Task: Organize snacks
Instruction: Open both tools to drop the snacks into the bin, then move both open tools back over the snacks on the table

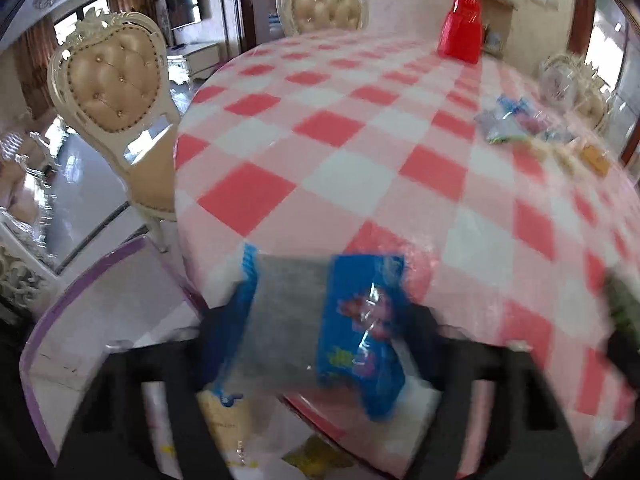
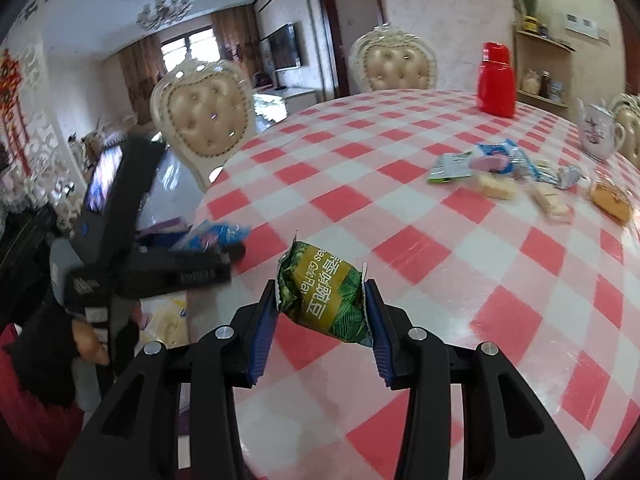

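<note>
A blue snack packet sits tilted between the fingers of my left gripper, over the table's near edge. Everything there is smeared by motion, so contact with the pads is unclear. Below it stands an open box with a purple rim; a cream packet and a yellow one lie inside. In the right wrist view, my right gripper is shut on a green snack packet, held above the checked tablecloth. The left gripper shows at the left with the blue packet at its tips.
A pile of loose snacks lies at the table's right, beside a white teapot. A red flask stands at the far side. Padded chairs ring the table. A gloved hand holds the left gripper.
</note>
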`<state>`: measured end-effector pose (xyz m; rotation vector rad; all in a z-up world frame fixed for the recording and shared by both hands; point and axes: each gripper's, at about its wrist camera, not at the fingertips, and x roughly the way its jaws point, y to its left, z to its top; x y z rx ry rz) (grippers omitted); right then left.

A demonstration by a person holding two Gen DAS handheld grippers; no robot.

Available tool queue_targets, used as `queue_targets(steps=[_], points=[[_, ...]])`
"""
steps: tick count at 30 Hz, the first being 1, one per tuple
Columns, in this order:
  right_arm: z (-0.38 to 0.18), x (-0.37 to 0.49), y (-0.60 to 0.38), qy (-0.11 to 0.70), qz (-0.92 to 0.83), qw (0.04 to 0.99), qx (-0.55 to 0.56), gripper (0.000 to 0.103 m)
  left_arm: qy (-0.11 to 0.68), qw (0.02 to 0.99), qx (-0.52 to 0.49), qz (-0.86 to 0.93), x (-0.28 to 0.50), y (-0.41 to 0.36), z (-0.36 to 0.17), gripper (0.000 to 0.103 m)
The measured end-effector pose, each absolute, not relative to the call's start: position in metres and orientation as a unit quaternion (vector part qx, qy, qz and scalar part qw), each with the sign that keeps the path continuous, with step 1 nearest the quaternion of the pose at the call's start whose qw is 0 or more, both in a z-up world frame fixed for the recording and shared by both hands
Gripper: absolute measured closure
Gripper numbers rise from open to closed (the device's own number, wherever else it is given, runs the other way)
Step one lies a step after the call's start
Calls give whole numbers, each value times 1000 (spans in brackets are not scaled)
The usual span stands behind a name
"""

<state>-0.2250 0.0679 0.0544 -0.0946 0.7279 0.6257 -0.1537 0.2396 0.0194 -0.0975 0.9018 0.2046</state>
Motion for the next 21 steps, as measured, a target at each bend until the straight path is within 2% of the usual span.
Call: queue_targets(steps=[4,8,10,11,12,13,14,17,21], points=[[47,-246,105,357,350,862,-80,61,411,904,-50,104,-187,251,40,46],[33,-270,151,377,420,818,-113,59,414,902,-42,117,-234,279,52,44],[23,-282,173,388,449,794,-132,56,435,889,-32,139,-253,301,50,37],[19,-286,180,394,460,784,-137,53,444,883,-25,148,-258,309,48,24],[16,-290,185,397,472,775,-138,49,446,881,-22,158,-262,316,49,20],[16,-292,185,394,477,774,-136,44,439,881,-27,174,-269,326,53,17],[17,-292,184,389,475,778,-135,42,433,882,-36,182,-272,333,57,14],[28,-277,166,380,453,799,-108,42,407,890,-87,188,-277,343,74,8],[47,-243,115,362,385,847,-61,42,376,910,-90,152,-258,310,94,2]])
